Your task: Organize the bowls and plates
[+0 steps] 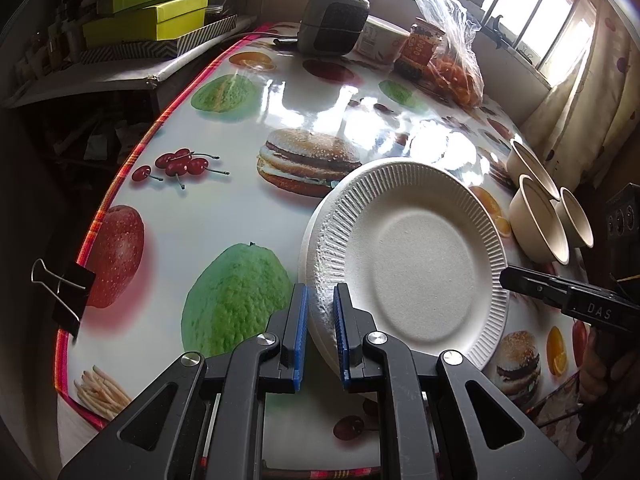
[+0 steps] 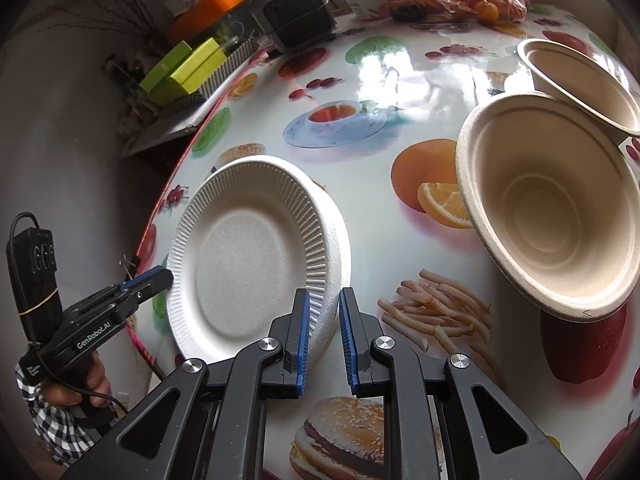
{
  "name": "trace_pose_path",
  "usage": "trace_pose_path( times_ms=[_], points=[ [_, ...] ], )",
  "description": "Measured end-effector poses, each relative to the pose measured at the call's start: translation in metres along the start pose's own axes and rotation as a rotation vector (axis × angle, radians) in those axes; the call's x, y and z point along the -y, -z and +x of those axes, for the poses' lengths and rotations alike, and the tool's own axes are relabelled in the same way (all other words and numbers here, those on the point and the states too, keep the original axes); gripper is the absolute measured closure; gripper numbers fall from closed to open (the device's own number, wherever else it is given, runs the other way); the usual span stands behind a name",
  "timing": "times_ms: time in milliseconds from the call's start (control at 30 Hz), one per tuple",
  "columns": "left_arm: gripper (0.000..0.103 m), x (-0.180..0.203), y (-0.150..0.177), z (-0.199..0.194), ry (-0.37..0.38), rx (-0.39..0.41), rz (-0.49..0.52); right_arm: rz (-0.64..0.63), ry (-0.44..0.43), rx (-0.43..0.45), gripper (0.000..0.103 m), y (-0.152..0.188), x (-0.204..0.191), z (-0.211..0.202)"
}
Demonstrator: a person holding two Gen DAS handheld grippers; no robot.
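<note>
Both grippers' fingers (image 1: 341, 320) straddle the stacked plates' (image 1: 420, 256) rim, pads slightly apart; lower plates mostly hidden, grip unclear.

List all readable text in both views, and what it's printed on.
"DAS" – on the right gripper, seen from the left wrist; the rest is cut off.
"GenRobot.AI" – on the left gripper, seen from the right wrist.
White tag under that gripper's handle: too small to read.
Jar label and paper cup print: blurred, unreadable.
</note>
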State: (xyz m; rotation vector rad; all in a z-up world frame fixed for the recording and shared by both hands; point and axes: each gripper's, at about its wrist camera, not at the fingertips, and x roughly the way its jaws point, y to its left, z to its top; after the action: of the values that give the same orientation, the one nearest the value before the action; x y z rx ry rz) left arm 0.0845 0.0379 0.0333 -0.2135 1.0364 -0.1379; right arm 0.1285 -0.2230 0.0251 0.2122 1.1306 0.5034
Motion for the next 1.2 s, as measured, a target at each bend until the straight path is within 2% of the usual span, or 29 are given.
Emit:
trace_pose_path(
  times_ms=[633, 767, 867, 1000, 1200],
  points=[
    [0.089, 0.000, 0.000, -0.003, -0.002, 0.005, 0.003, 0.000, 0.008, -0.002, 0.086, 0.001, 0.000, 0.002],
    [0.088, 0.002, 0.001, -0.003, -0.006, 0.005, 0.007, -0.002, 0.006, -0.001, 0.084, 0.001, -0.001, 0.002],
    [0.085, 0.004, 0.002, -0.004, -0.004, 0.009, 0.018, -0.005, 0.007, 0.003, 0.078, 0.001, -0.002, 0.002],
    [0.069, 0.006, 0.002, -0.006, -0.016, 0.027, 0.031, -0.023, 0.024, 0.022, 0.066, 0.003, -0.005, 0.001],
    [0.061, 0.008, 0.005, -0.011, 0.001, 0.052, 0.053, -0.049, 0.049, 0.041, 0.059, 0.008, -0.006, 0.001]
  ],
)
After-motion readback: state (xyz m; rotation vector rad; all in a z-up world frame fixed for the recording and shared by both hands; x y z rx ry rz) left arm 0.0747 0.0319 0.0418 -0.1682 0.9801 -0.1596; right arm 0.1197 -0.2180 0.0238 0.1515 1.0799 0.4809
